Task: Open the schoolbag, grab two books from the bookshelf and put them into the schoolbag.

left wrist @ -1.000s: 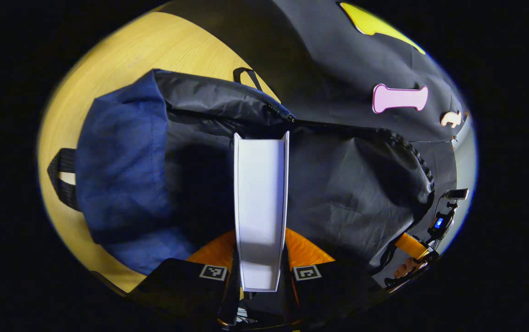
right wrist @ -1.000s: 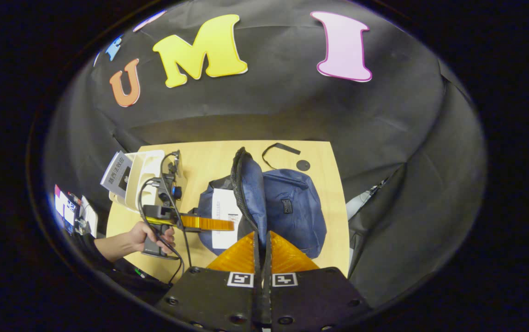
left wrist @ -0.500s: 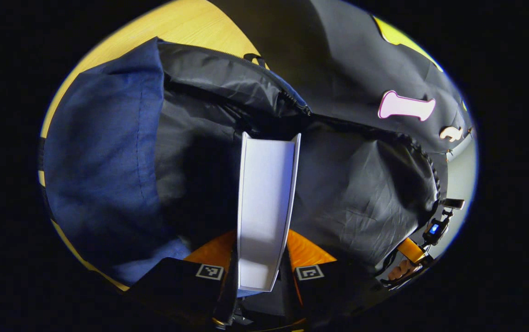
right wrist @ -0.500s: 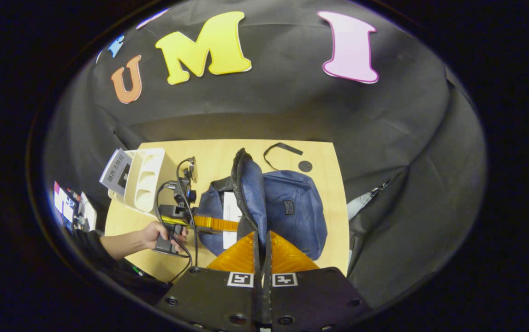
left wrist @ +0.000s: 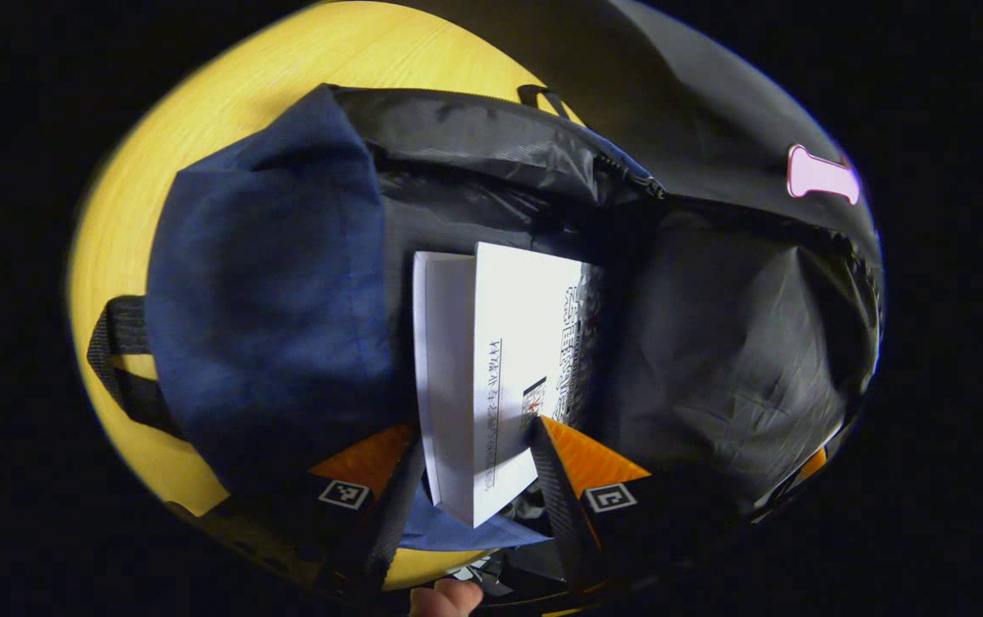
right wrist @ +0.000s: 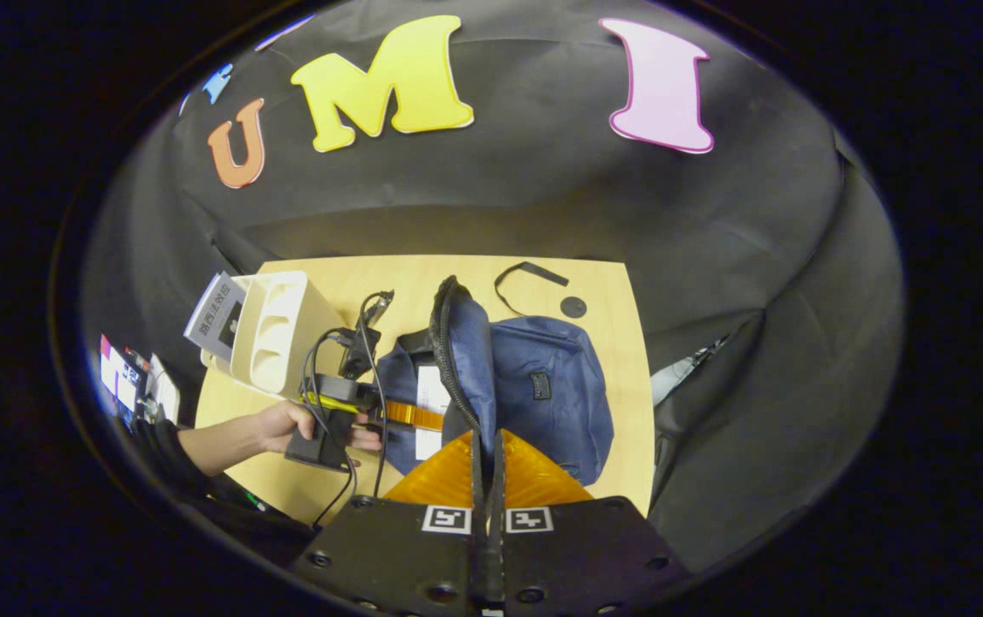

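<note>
We see the white book (left wrist: 500, 377) lying inside the open blue schoolbag (left wrist: 268, 291), on its dark lining, between the fingers of the left claw (left wrist: 474, 446), which stand spread apart; whether either finger touches the book we cannot tell. From the right gripper view, the bag rests on the wooden surface (right wrist: 602, 283), and the right claw (right wrist: 488, 454) is clenched on the raised edge of the bag's flap (right wrist: 457, 360). A white bookshelf (right wrist: 272, 343) stands at the surface's left edge with another book (right wrist: 215, 315) beside it.
</note>
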A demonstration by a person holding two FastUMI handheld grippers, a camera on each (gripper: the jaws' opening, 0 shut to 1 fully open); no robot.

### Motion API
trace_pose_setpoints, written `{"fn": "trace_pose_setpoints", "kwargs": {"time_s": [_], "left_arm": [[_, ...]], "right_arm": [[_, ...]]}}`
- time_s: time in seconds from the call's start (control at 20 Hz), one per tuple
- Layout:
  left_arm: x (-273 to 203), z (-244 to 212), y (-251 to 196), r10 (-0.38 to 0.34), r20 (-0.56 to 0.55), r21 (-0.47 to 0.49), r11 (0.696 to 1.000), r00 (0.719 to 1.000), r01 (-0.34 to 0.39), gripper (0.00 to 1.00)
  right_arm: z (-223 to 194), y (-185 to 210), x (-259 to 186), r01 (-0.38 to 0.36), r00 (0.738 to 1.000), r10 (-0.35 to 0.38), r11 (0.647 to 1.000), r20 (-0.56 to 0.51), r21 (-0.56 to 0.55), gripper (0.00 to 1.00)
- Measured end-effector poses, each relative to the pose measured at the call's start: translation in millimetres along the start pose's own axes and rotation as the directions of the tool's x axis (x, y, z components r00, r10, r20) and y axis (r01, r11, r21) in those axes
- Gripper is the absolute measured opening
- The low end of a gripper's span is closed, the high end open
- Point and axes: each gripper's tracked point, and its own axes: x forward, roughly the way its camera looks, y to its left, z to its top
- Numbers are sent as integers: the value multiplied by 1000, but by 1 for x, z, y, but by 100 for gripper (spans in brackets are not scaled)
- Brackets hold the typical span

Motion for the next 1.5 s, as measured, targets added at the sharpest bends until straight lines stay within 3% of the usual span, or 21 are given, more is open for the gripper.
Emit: {"fn": "trace_pose_setpoints", "kwargs": {"time_s": [0.2,0.4,0.45,0.5,0.6,0.8,1.1,1.5], "left_arm": [[-29,-18,11,206,-52,57,977,977,-203,81],[-76,-25,15,361,-45,165,922,931,-350,83],[-86,-30,17,396,-45,184,906,917,-382,75],[-97,-33,14,413,-42,199,896,910,-398,99],[-121,-36,10,437,-8,231,876,899,-424,99],[-176,-32,6,489,131,308,807,863,-504,99],[-270,-20,12,515,375,282,729,771,-624,98],[-392,-25,35,475,523,173,753,707,-635,98]], "right_arm": [[0,5,3,-2,1000,2,1000,-2,0,0],[0,14,5,-6,1000,6,1000,-1,-10,0],[-1,16,6,-8,1000,8,1000,-1,-11,0],[-1,19,7,-10,1000,10,1000,1,-11,0],[-3,23,8,-11,1000,11,1000,4,-15,0],[-5,31,5,-10,1000,11,1000,11,-18,0],[-9,47,3,5,1000,-4,999,22,-35,0],[-17,60,5,37,999,-36,999,31,-27,0]]}}
